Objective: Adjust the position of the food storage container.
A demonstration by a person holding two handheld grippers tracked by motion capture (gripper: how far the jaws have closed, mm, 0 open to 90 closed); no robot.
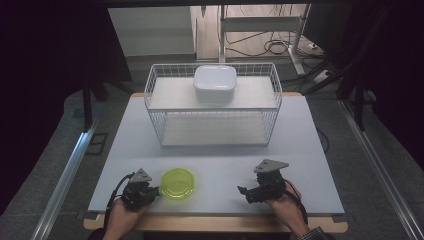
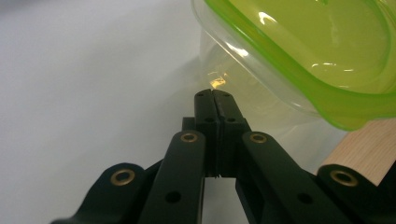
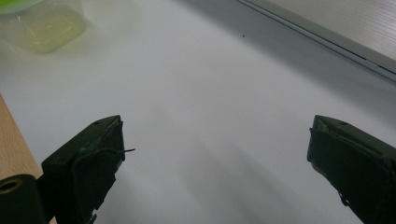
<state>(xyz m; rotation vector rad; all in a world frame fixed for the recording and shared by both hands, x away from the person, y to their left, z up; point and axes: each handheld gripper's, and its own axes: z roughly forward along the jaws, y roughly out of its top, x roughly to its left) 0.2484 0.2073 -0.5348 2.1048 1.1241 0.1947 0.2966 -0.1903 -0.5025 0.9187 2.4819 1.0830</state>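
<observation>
A round clear container with a lime-green lid (image 1: 177, 183) sits near the front left of the white mat. My left gripper (image 1: 154, 190) lies just left of it with its tips pointing at it. In the left gripper view the jaws (image 2: 214, 96) are pressed together with nothing between them, close under the container (image 2: 303, 51); I cannot tell if they touch its clear wall. My right gripper (image 1: 246, 193) rests at the front right. Its jaws (image 3: 217, 140) stand wide apart over bare mat, and the container (image 3: 42, 23) shows far off at the top left.
A white wire rack (image 1: 212, 107) with two shelves stands at the back of the mat (image 1: 300, 150), and a white lidded box (image 1: 215, 82) sits on its top shelf. The wooden table edge (image 1: 215, 223) runs along the front. Metal rails flank the table.
</observation>
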